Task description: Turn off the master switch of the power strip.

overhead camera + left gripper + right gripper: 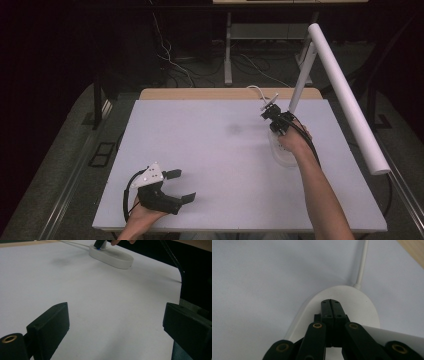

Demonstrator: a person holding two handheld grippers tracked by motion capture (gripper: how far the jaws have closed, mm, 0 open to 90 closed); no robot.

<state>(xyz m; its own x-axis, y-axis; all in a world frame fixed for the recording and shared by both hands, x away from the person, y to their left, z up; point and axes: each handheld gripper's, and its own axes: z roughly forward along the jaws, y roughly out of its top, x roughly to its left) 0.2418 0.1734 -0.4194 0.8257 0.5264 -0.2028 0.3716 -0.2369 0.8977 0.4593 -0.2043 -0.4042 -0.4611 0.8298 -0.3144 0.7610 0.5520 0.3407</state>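
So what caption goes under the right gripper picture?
Closed right gripper pressing down on the white lamp base.

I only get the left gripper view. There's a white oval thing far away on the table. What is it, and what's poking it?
Observer: It's the base of a white desk lamp; the high view shows its stem rising to a long white tube head.
Operator: Who's poking it?
Observer: The right gripper, with its tip over the top of the base; the right gripper view shows its jaws pressed together.
Operator: Does the lamp have a wire?
Observer: Yes, a white cable leaves the base's far end toward the table's back edge.
Operator: Where's my gripper?
Observer: The left gripper sits open near the table's front left.
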